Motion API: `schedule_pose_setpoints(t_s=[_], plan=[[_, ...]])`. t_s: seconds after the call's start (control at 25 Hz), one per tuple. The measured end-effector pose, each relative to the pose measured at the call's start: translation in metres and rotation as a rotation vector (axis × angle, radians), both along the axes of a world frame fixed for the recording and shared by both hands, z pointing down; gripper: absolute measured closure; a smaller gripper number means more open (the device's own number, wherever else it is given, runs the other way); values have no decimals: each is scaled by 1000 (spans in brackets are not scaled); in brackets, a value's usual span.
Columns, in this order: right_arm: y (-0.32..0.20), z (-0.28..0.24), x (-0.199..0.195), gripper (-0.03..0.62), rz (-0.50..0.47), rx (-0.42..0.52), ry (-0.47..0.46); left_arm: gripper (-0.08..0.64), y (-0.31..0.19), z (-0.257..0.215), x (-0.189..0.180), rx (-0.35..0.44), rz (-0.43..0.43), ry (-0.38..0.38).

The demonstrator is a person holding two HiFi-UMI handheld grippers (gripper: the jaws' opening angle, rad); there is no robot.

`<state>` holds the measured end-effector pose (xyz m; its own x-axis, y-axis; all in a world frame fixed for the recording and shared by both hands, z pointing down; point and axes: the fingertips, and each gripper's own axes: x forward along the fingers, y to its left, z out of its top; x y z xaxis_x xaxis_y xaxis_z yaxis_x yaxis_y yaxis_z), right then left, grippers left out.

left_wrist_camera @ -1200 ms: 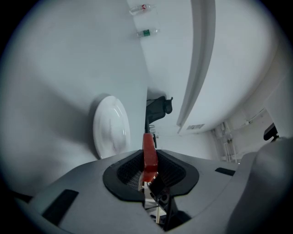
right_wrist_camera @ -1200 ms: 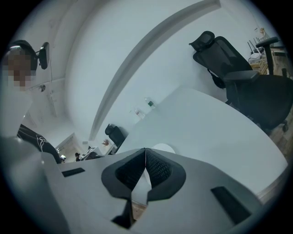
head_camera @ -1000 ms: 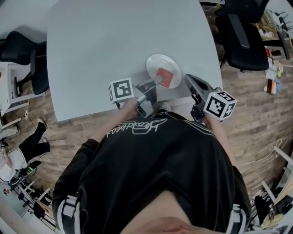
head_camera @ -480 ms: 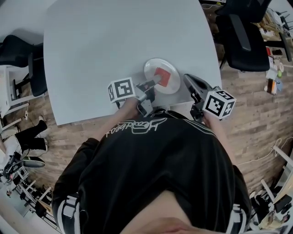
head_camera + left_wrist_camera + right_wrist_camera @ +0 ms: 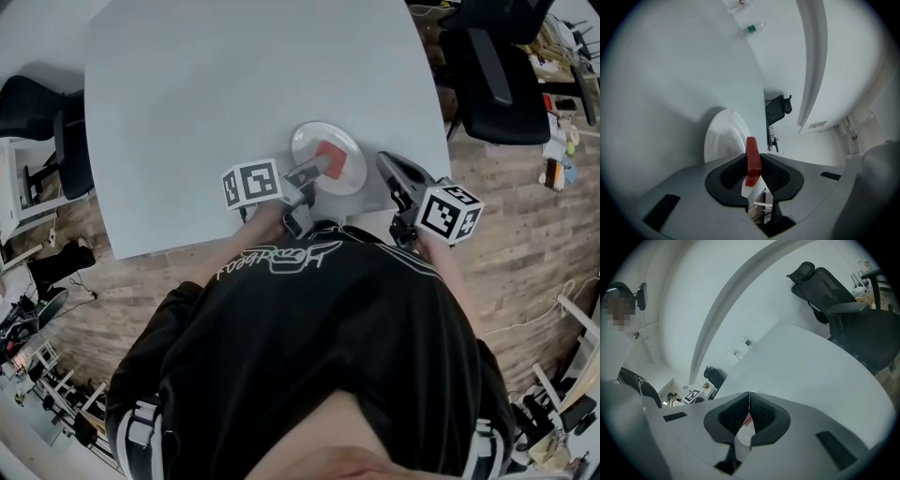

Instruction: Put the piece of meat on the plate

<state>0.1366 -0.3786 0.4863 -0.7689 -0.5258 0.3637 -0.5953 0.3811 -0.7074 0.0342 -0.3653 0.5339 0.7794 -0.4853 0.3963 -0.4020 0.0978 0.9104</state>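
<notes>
Pale grey counter point(image 5: 234, 84) across the upper half of the head view, with wood floor point(image 5: 525, 244) around it. Below that, a black shirt point(image 5: 309, 356) with white script, filling the lower frame. Black chair point(image 5: 502, 75) on the floor by the counter's far right corner.

Round white plate point(image 5: 307, 141) near the counter's front edge, just ahead of the person. Same plate point(image 5: 723, 140) in the left gripper view as a white oval behind and to the left of the jaws.

Left tool point(image 5: 322, 166) reaching in from the left over the plate's near rim, tipped slightly down. Clamped on the meat, one ribbed pad against each flat side. Right tool point(image 5: 382, 161) just right of the plate and apart from it, over the counter's front edge. Jaws closed tip to tip in the right gripper view, gripping nothing.

Square-marked cube on each tool: left cube point(image 5: 251, 184) beside the shirt collar, right cube point(image 5: 450, 214) out over the floor.

Meat point(image 5: 330, 156) red, a flat slab held on edge, with a pale strip at its lower end. Over the plate, in the left tool's grip. Whether it touches the plate, impossible to tell from any view.
</notes>
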Motion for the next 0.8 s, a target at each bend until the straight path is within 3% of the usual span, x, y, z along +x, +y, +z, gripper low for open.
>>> schedule_pose_setpoints(t_s=[0.32, 0.8], plan=[[6, 6, 6, 583, 5, 1, -10, 469, 0, 6, 2, 14, 19, -58], [12, 6, 17, 583, 22, -15, -27, 466, -1, 8, -7, 89, 56, -240]])
